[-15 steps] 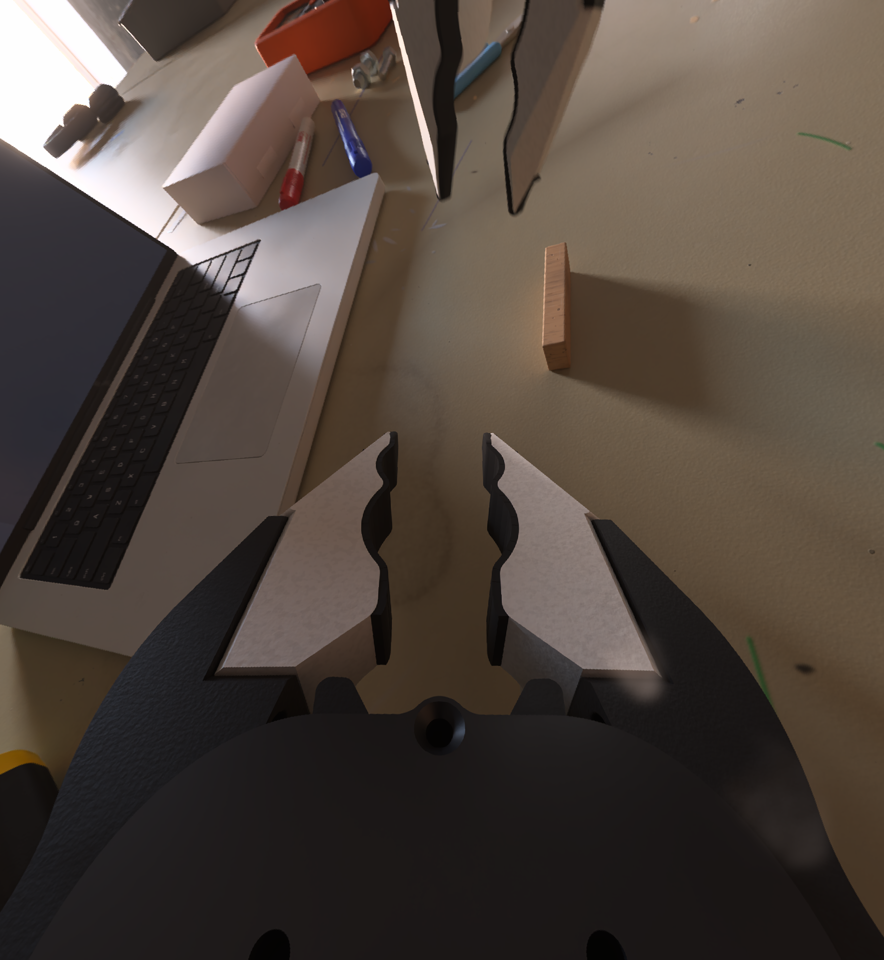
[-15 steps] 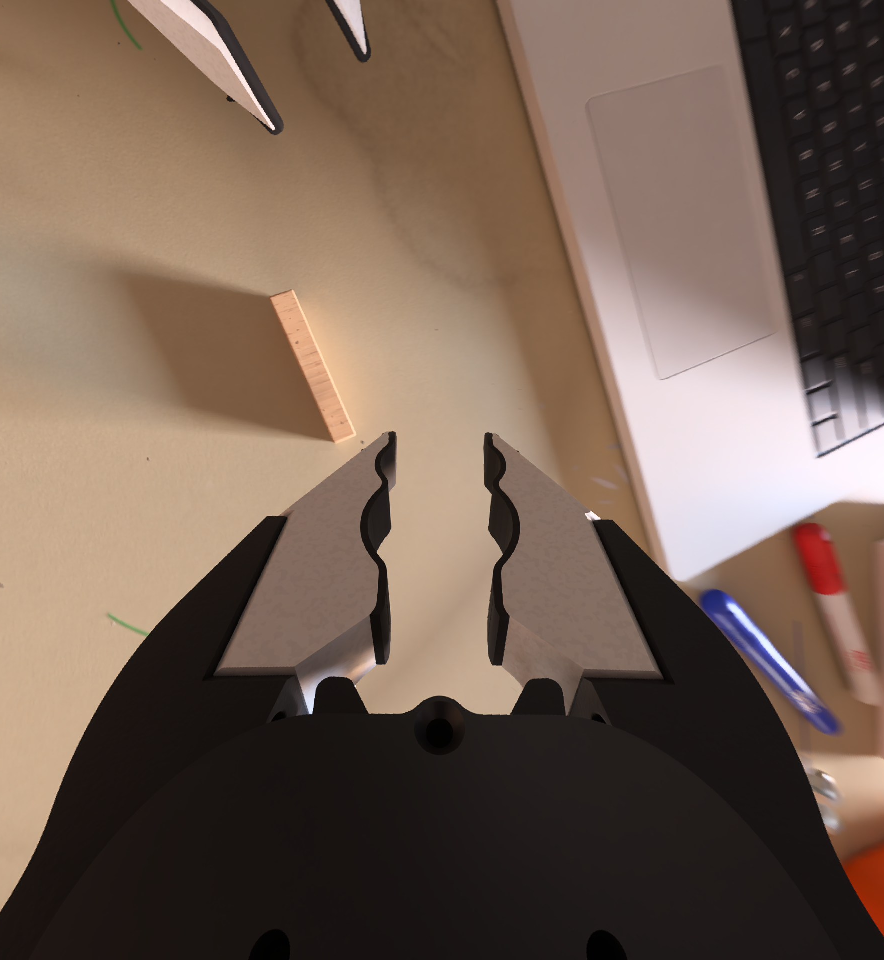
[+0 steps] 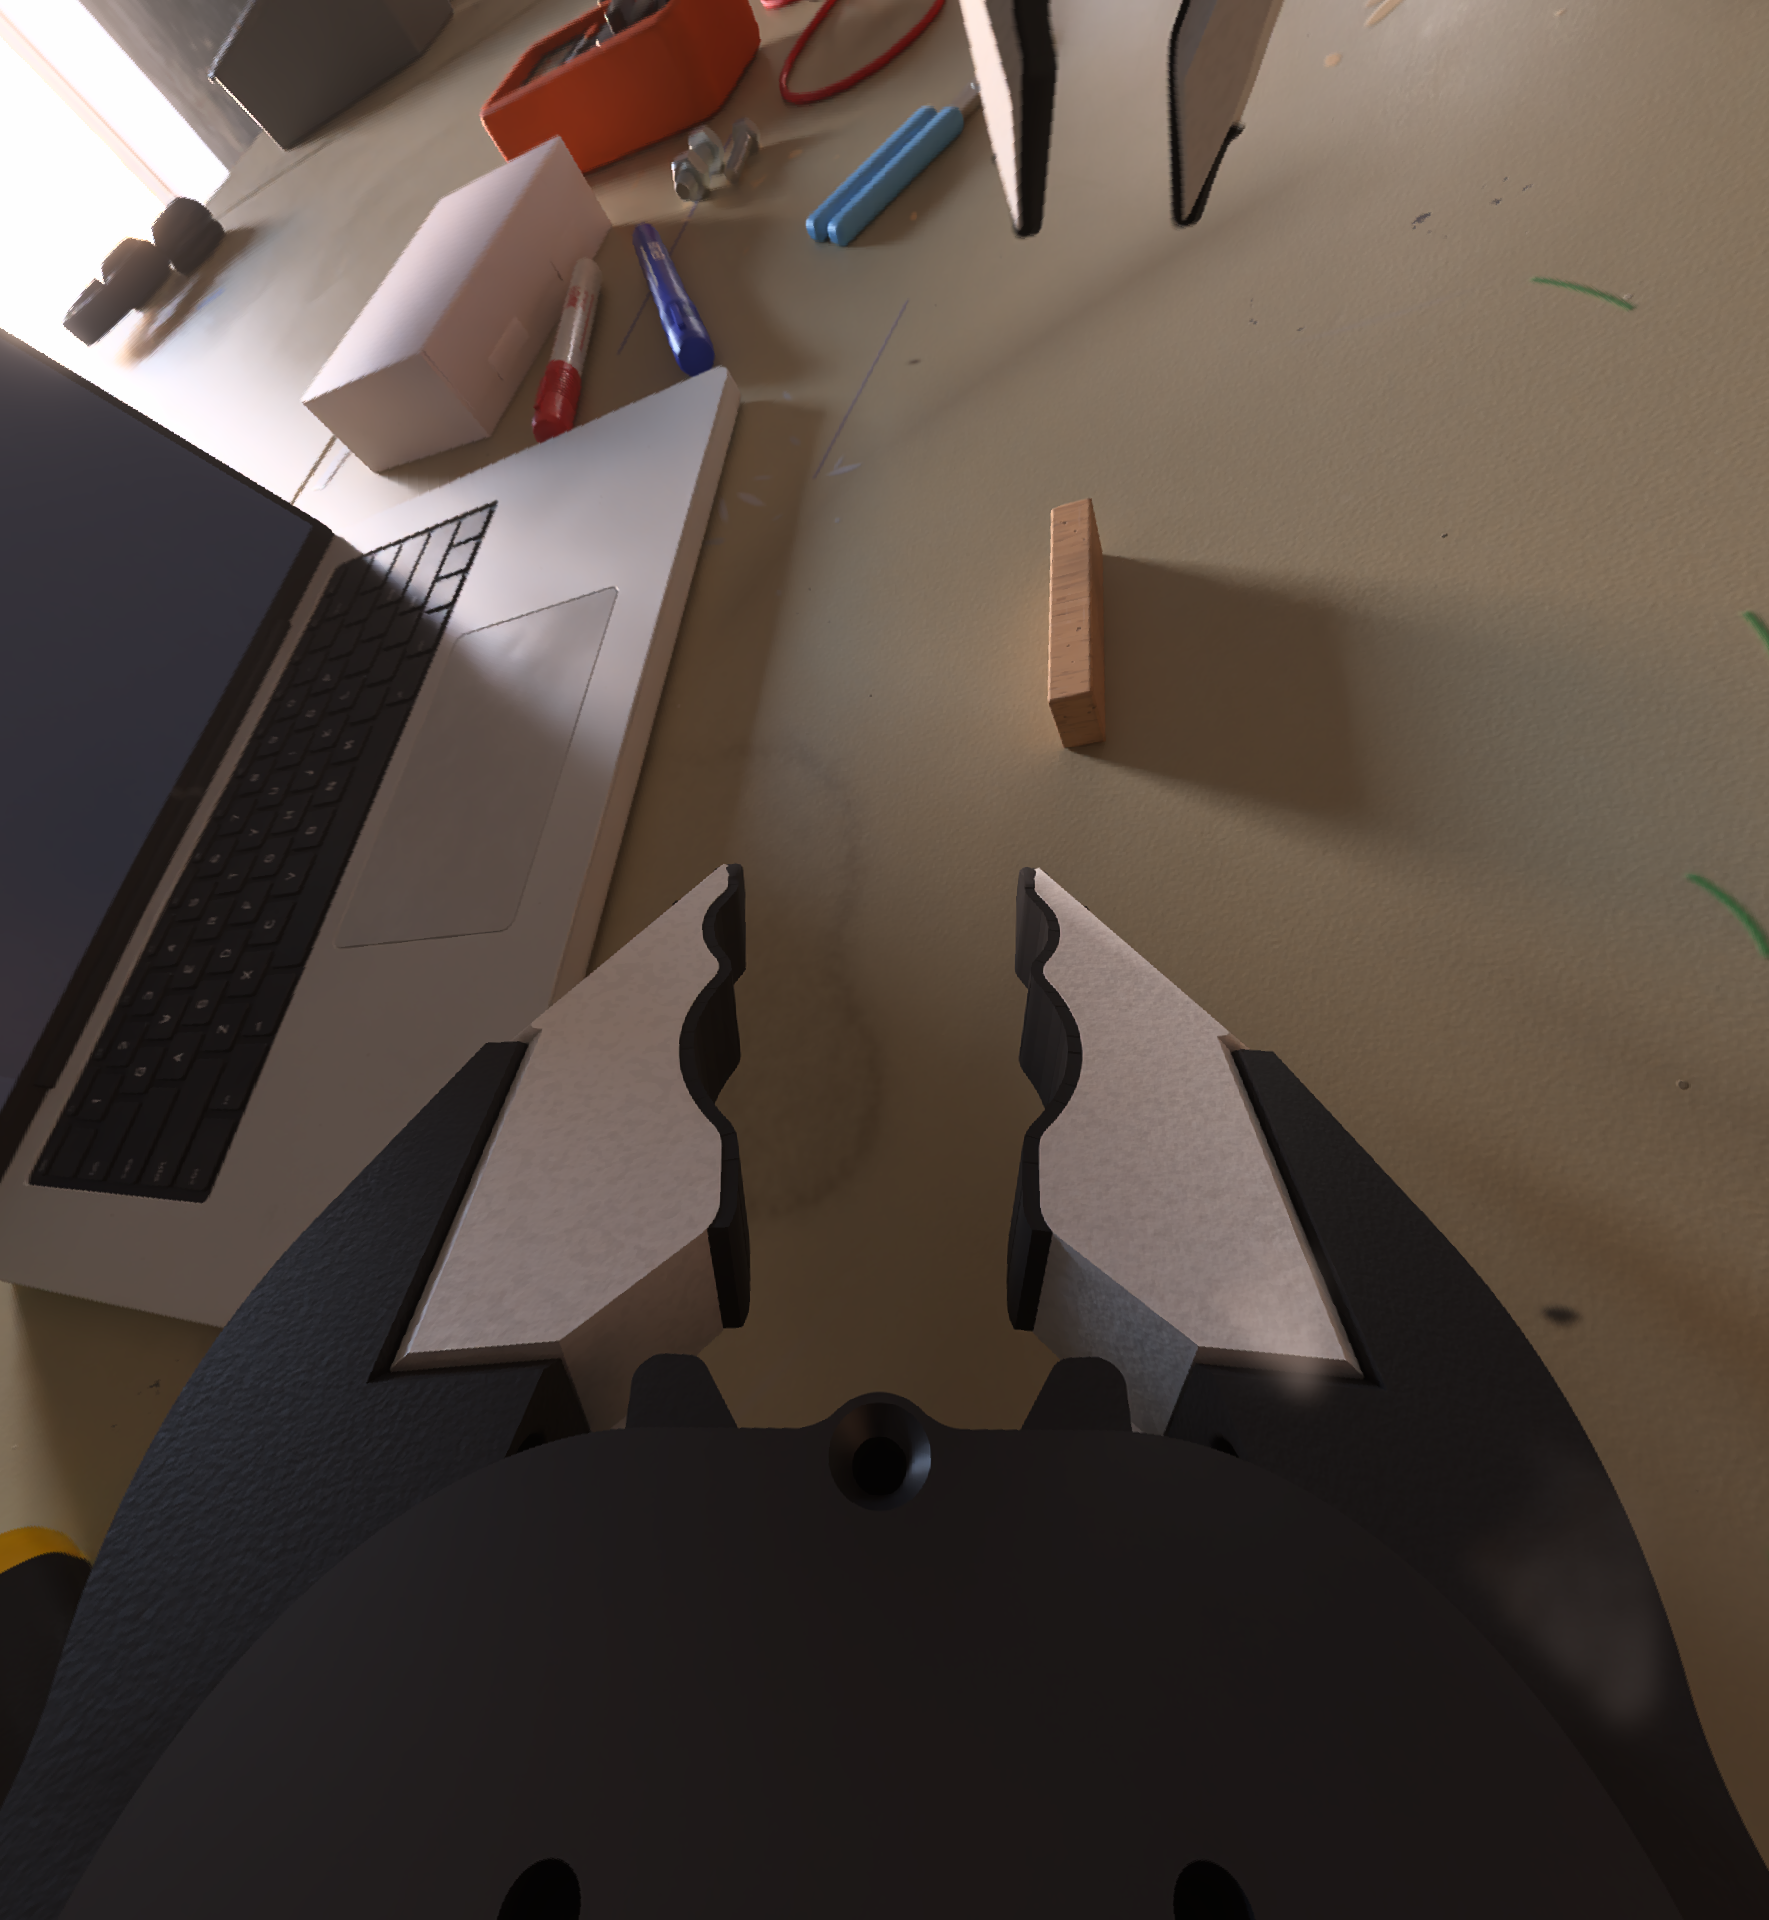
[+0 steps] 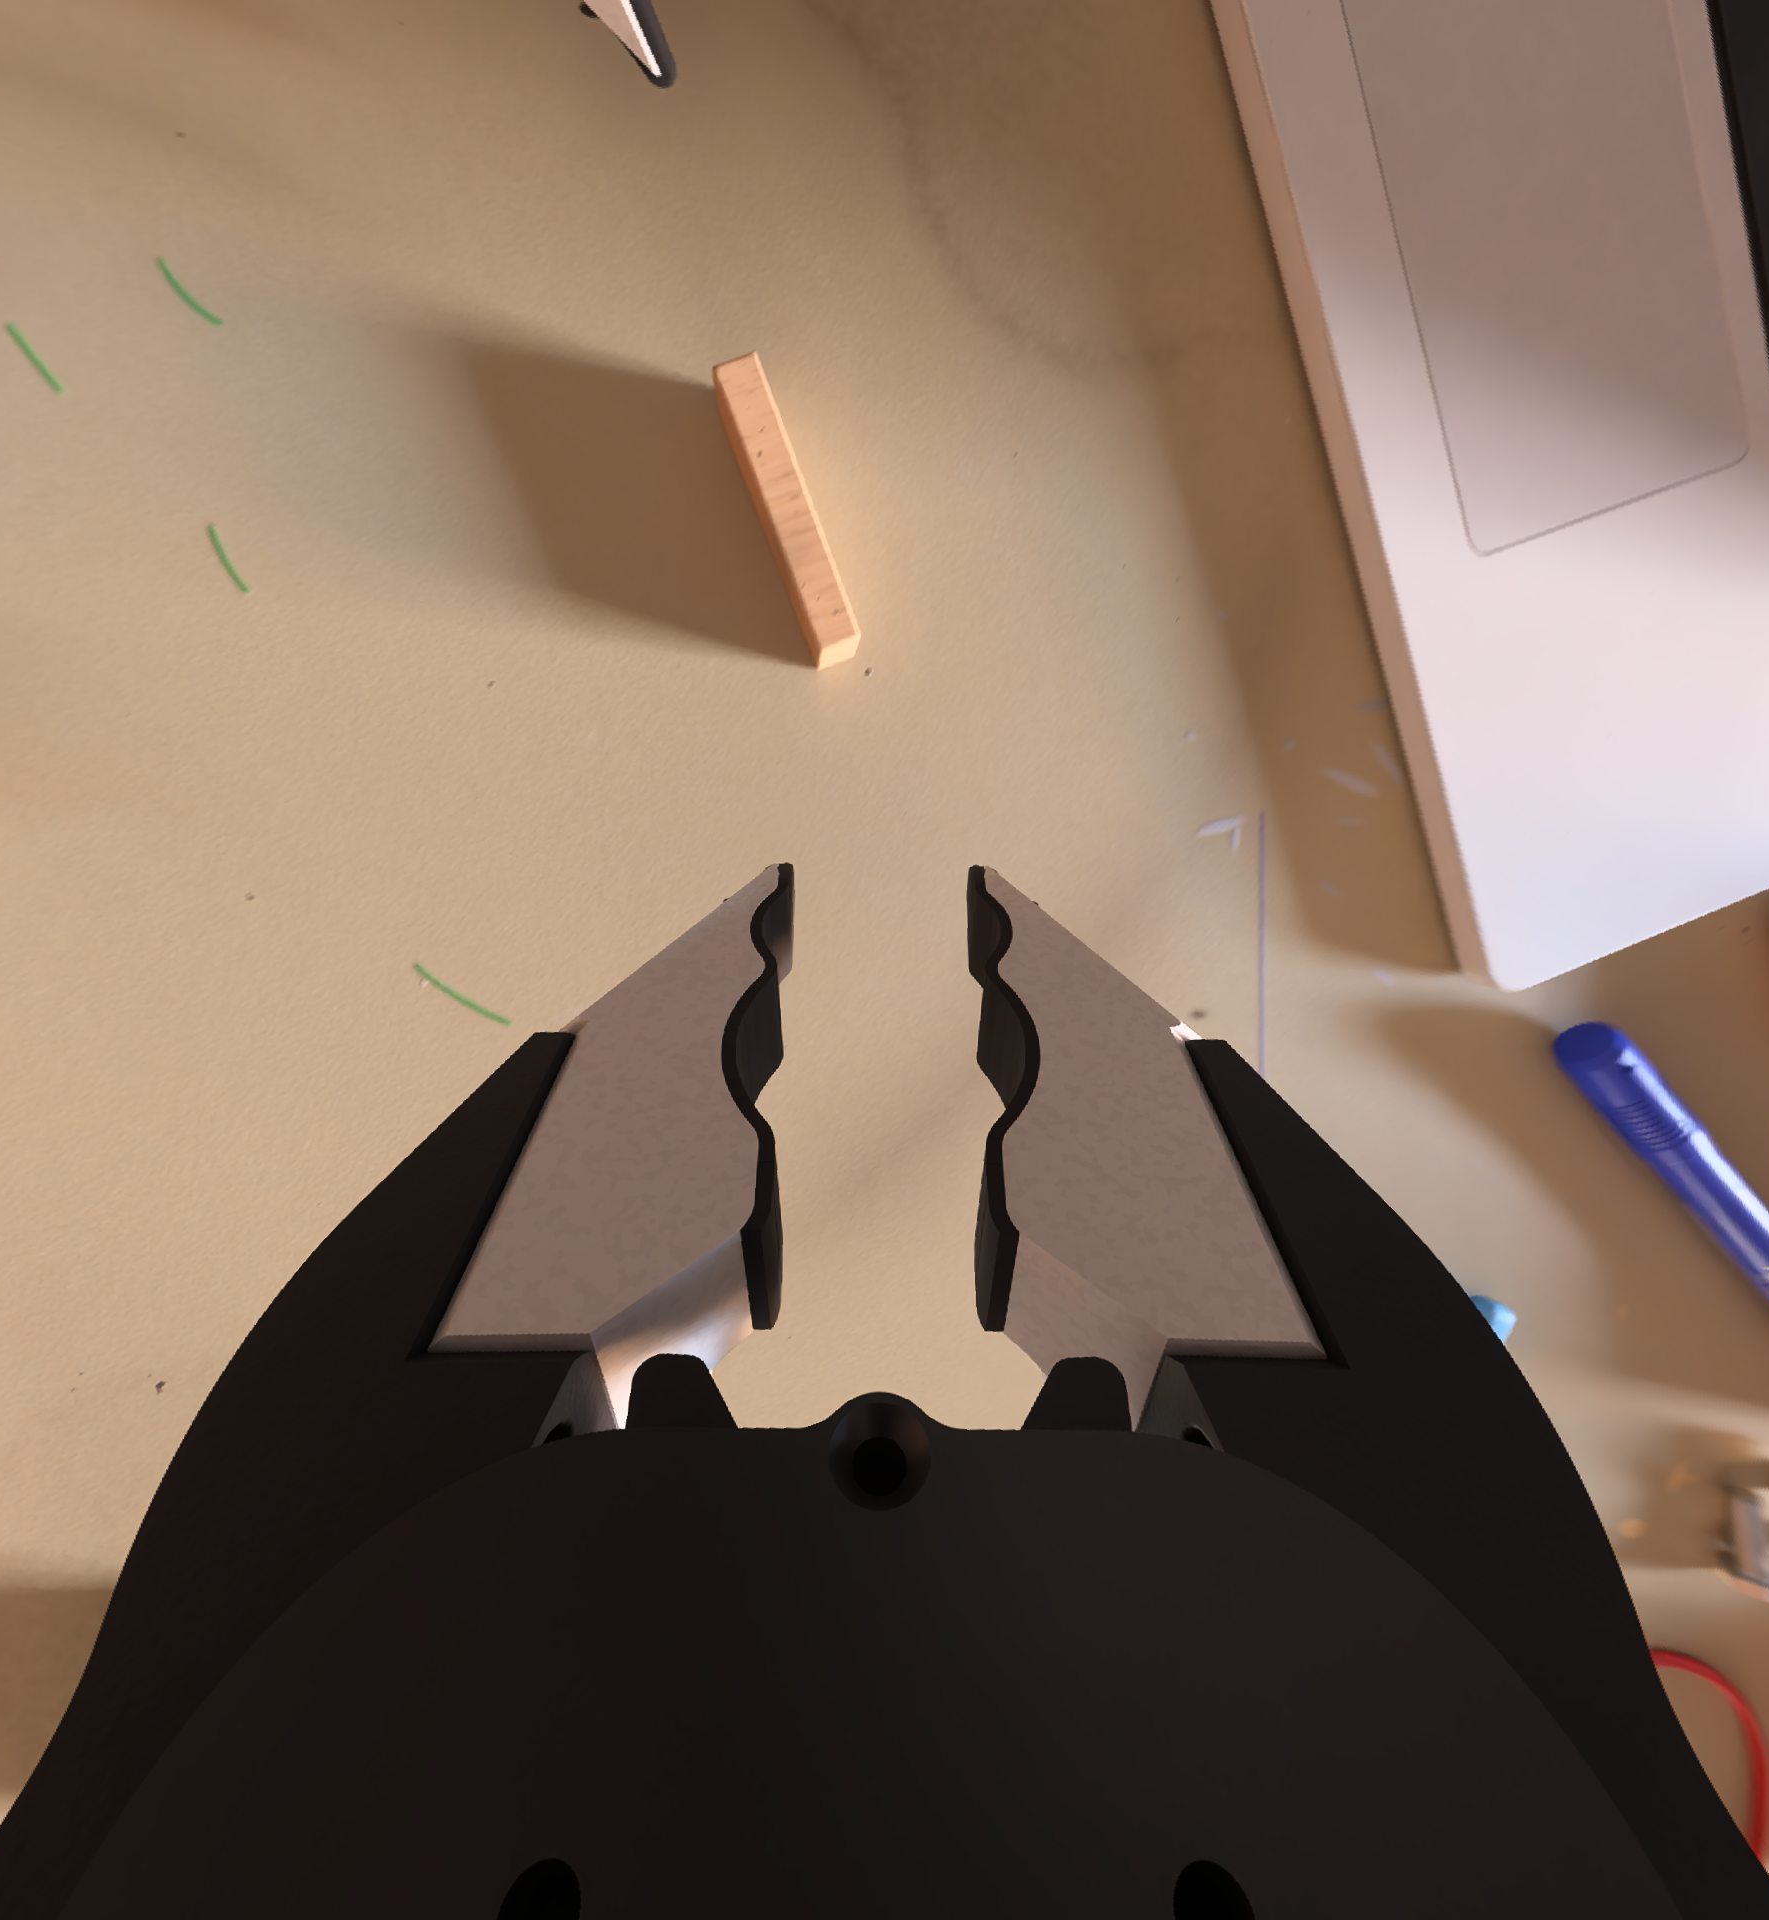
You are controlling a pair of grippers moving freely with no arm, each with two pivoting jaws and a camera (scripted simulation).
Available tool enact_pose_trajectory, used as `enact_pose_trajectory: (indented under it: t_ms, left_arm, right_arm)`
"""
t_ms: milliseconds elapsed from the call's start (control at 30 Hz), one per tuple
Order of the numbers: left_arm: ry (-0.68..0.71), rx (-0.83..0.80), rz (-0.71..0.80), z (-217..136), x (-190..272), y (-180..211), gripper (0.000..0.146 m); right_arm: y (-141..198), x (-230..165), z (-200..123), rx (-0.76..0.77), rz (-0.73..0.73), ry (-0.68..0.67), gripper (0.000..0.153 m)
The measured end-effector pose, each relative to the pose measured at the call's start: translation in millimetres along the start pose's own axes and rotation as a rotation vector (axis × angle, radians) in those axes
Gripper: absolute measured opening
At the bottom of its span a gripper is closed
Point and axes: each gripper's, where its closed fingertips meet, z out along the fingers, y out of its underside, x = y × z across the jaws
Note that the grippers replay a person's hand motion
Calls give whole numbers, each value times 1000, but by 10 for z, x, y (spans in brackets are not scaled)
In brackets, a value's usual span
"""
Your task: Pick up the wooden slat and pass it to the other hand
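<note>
The wooden slat (image 3: 1075, 621) stands on its long thin edge on the beige table, ahead and a little right of my left gripper (image 3: 880, 883), which is open and empty. In the right wrist view the slat (image 4: 784, 507) is ahead and slightly left of my right gripper (image 4: 880, 883), also open and empty. The right gripper's fingertips (image 3: 1023, 125) show at the top of the left wrist view, beyond the slat. One left fingertip (image 4: 641, 42) shows at the top of the right wrist view.
An open silver laptop (image 3: 506, 790) lies left of the slat. Beyond it are a white box (image 3: 464, 322), a red marker (image 3: 568, 348), a blue marker (image 3: 670, 301), blue sticks (image 3: 885, 177), nuts (image 3: 714, 161), an orange tray (image 3: 620, 83) and a red cable (image 3: 838, 62).
My left jaws have opened wider. My right gripper has drawn back from the slat, which now sits farther ahead in its view. The slat has not moved.
</note>
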Motion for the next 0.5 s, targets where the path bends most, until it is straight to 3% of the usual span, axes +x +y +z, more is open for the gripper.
enact_pose_trajectory:
  t_ms: [267, 500]
  left_arm:
    - [45, -21, -58, 168, 38, 13, 52]
    - [130, -39, -65, 380, 148, -107, 52]
  right_arm:
    - [149, -197, -127, 242, 34, -40, 33]
    - [113, -120, -296, 412, 48, 47, 33]
